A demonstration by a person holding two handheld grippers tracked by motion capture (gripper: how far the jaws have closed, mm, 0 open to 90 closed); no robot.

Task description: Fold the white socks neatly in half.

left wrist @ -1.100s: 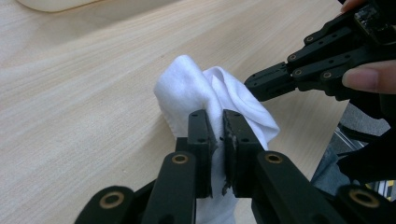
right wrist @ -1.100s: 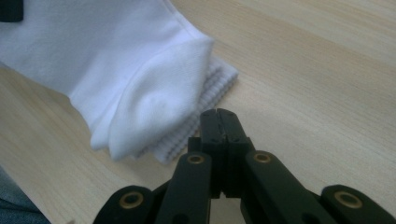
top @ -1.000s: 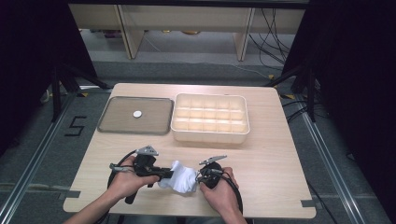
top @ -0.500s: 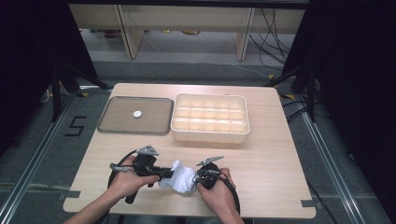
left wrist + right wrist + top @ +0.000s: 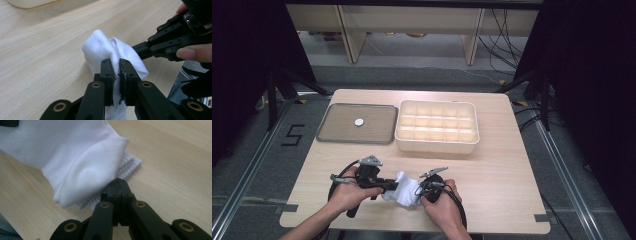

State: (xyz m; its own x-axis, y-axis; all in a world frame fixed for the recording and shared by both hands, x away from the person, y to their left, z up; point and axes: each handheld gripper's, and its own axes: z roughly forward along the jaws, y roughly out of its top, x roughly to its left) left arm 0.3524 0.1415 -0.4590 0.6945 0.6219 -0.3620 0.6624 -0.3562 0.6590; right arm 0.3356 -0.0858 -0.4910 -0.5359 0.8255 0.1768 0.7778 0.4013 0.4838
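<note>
From the high view, a person's two hands hold the grippers at the near edge of the worktop [image 5: 512, 165]. The left gripper [image 5: 388, 185] points right and the right gripper [image 5: 418, 191] points left, and a white sock [image 5: 404, 187] is bunched between them, resting on the wood. Farther back stand a flat grey tray [image 5: 337, 131] with a small white disc [image 5: 359, 122] in it and, just to its right, a cream box [image 5: 436, 126] divided into compartments.

In the left gripper view, the left gripper [image 5: 117, 72] has its fingers [image 5: 108, 72] clenched on a fold of the sock [image 5: 105, 47], with cloth pinched in the narrow gap between them. The sock rises in a soft hump over the worktop [image 5: 45, 50]. The right gripper [image 5: 136, 48] reaches in from the right, its tip meeting the cloth's far side, with a hand [image 5: 192, 53] around it.

In the right gripper view, the right gripper [image 5: 117, 185] has its fingers [image 5: 123, 188] pressed tight together at the ribbed cuff of the sock [image 5: 82, 167], grasping its edge. The sock lies folded on the worktop [image 5: 175, 157], spreading up and left.
</note>
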